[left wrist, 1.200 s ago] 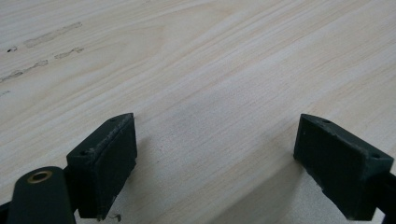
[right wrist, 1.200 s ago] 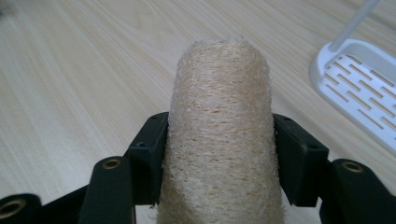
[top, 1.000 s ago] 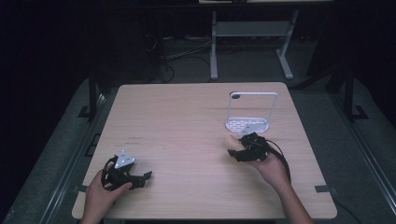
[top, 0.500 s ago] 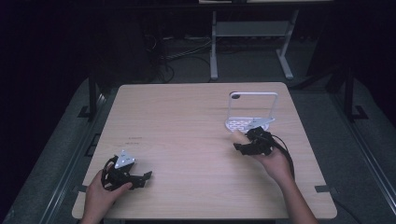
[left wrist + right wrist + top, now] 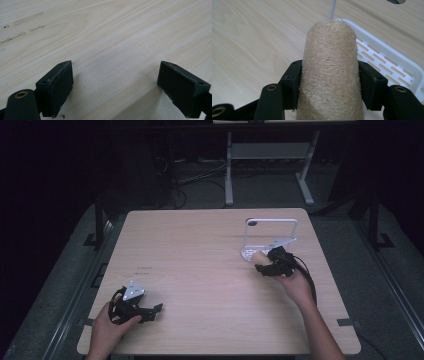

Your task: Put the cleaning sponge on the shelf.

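A tan, fibrous loofah sponge (image 5: 330, 72) stands between the jaws of my right gripper (image 5: 329, 82), which is shut on it. Its far end reaches the near rim of a white slotted rack (image 5: 384, 62). From above, the right gripper (image 5: 270, 264) with the loofah sponge (image 5: 259, 255) hovers at the front edge of the white rack (image 5: 270, 232), which has an upright frame at its back. My left gripper (image 5: 150, 312) rests on the wooden table (image 5: 200, 255) near its front left corner. In the left gripper view its jaws (image 5: 117, 87) stand wide open over bare wood.
The table edge runs close to the left hand at the front left. A metal stand (image 5: 265, 155) and cables lie on the dark floor beyond the table's far edge. Bare wood spans the middle between the two hands.
My right hand has carried the loofah sponge to the right and away from me, up to the rack's front edge. The left hand has stayed where it was.
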Demonstrator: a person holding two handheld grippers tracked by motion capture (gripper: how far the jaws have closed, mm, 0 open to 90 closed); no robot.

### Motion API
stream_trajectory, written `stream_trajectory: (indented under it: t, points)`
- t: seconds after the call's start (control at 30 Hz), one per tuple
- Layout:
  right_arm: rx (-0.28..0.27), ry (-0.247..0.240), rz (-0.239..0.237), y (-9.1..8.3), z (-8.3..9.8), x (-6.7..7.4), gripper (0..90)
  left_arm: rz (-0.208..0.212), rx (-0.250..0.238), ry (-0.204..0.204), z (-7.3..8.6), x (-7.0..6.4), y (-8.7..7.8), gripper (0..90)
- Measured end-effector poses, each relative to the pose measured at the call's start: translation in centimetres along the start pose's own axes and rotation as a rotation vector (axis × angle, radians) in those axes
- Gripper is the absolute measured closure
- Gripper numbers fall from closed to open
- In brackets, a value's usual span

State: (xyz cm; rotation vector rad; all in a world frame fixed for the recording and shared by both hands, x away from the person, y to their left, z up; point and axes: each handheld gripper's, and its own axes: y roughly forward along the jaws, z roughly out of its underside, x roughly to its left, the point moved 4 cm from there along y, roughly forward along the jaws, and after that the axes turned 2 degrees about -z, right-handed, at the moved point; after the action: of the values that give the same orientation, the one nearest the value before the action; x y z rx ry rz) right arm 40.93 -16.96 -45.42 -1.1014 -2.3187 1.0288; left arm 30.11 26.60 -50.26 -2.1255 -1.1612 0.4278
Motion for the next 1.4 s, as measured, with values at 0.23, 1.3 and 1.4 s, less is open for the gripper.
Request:
stream_trajectory:
  t: [0.23, 1.3, 1.4]
  points:
    - [0.008, 0.011, 0.017, 0.7, -0.8, -1.4, 41.4, 0.000, 0.000, 0.000, 0.0, 0.0, 0.0, 12.7]
    - [0.113, 0.053, 0.027, 5.3, -2.1, -4.0, 40.8, 0.000, 0.000, 0.000, 0.0, 0.0, 0.0, 12.7]
    - [0.115, 0.055, 0.029, 5.4, -2.1, -4.1, 39.0, 0.000, 0.000, 0.000, 0.0, 0.0, 0.0, 12.8]
